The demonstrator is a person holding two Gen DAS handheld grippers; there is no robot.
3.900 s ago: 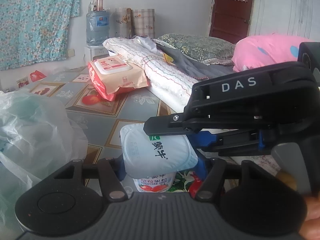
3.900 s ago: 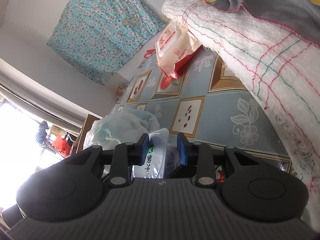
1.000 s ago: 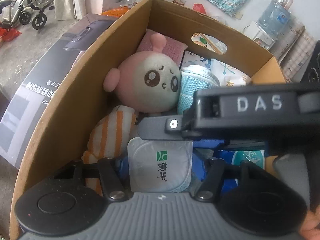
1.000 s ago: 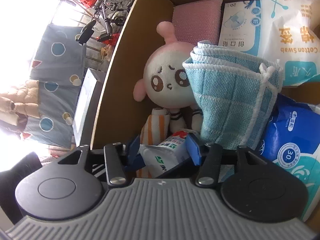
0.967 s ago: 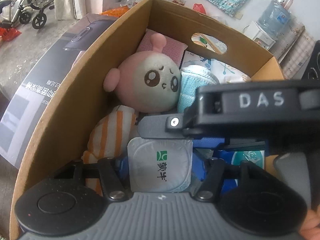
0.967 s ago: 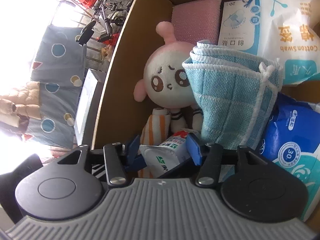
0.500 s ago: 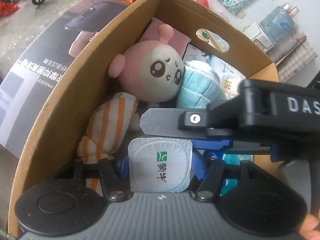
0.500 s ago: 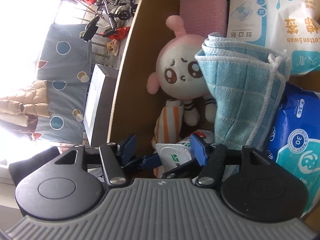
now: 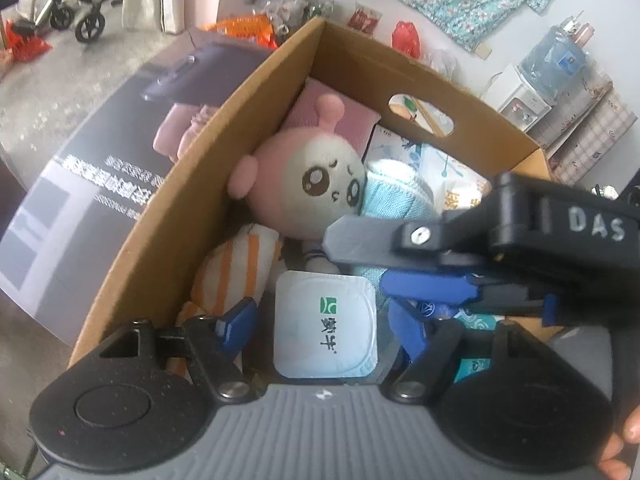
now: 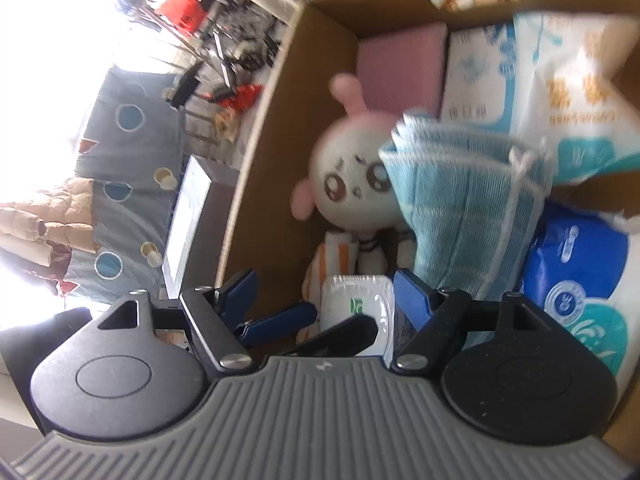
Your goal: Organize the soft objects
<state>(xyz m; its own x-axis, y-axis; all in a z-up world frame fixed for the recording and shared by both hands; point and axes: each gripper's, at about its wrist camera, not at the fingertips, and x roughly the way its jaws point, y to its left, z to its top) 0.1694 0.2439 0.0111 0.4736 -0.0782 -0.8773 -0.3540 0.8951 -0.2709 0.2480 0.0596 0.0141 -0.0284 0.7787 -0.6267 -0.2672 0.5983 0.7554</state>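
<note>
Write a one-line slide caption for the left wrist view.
Open left tool over a yogurt cup in a cardboard box beside a pink plush doll.

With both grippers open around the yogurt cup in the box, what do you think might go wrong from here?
1. The yogurt cup sits between plush toy, striped cloth and blue towel; it may tip.
2. Left gripper and right gripper are close together in the cardboard box; withdrawing, they could knock each other or drag the towel.

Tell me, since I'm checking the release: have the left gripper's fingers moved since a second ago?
Yes. The left gripper has spread open; its fingers now stand clear of the yogurt cup, which sits in the box.
</note>
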